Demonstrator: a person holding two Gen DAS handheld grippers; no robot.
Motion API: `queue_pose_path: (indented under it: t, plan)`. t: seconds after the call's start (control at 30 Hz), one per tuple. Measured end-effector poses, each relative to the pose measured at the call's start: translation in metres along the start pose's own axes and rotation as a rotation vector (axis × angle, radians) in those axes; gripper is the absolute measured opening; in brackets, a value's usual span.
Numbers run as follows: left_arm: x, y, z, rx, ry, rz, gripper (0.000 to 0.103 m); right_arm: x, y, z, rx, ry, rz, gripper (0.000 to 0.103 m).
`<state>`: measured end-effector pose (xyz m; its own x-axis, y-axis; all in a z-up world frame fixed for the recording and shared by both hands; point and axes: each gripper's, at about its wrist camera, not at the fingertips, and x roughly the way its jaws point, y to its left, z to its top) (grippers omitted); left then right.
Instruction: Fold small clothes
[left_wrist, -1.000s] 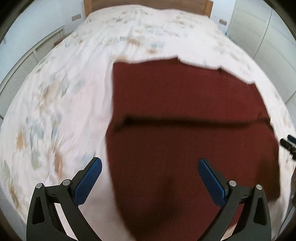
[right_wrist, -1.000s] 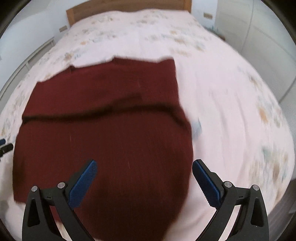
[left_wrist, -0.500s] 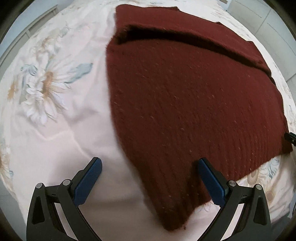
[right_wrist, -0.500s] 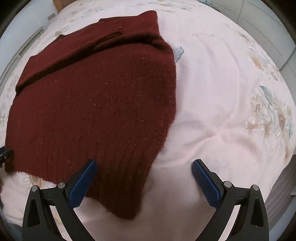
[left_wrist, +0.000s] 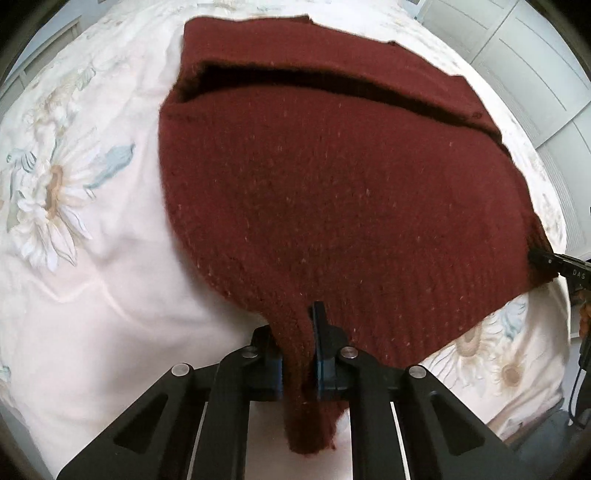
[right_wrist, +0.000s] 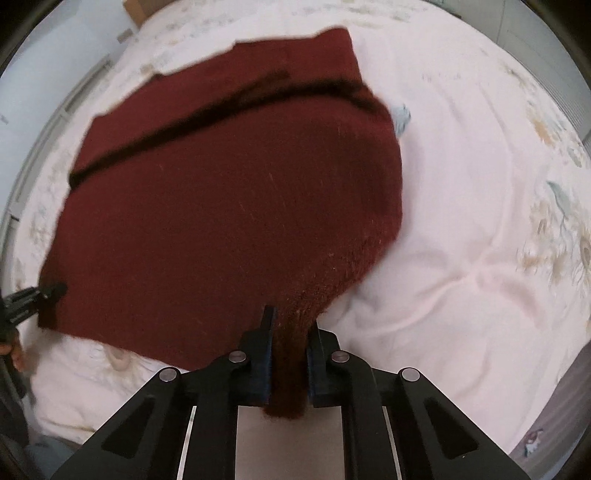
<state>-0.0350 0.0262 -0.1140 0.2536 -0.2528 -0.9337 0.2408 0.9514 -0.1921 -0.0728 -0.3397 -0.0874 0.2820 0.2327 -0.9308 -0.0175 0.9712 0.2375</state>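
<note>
Pinching the sweater (left_wrist: 332, 192) hem, only left view shows bedspread (left_wrist: 74, 295) daisies sharply.

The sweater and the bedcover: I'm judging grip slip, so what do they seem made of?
Sweater: dark red knit, probably wool or acrylic; visible ribbed stitches, fuzzy edge, pale flecks. Bedcover: smooth woven fabric, likely cotton, faint sheen, soft creases, printed daisies.
</note>
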Motion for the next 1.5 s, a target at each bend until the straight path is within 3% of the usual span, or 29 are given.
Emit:
queue_pose_path:
  t: [0.23, 0.43, 0.77, 0.93, 1.13, 1.27, 1.5]
  plan:
    - [-0.042, 0.003, 0.02, -0.037, -0.09, -0.048, 0.009, -0.042, -0.011, 0.036, 0.088, -0.136, 0.084, 0.012]
    - [-0.074, 0.018, 0.06, -0.101, -0.182, -0.074, 0.009, -0.063, -0.02, 0.071, 0.157, -0.24, 0.171, 0.012]
    - [-0.096, 0.039, 0.144, -0.122, -0.293, 0.011, 0.009, -0.075, -0.009, 0.15, 0.158, -0.356, 0.139, 0.012]
    - [-0.088, 0.044, 0.19, -0.109, -0.297, 0.048, 0.009, -0.059, -0.006, 0.203, 0.126, -0.342, 0.058, 0.012]
    - [-0.046, 0.054, 0.234, -0.114, -0.235, 0.116, 0.009, -0.01, -0.001, 0.252, 0.109, -0.261, -0.02, 0.012]
    - [-0.009, 0.063, 0.25, -0.141, -0.171, 0.178, 0.01, 0.024, 0.003, 0.269, 0.083, -0.208, -0.086, 0.012]
    - [0.035, 0.063, 0.251, -0.119, -0.146, 0.276, 0.014, 0.058, -0.005, 0.268, 0.119, -0.167, -0.079, 0.016]
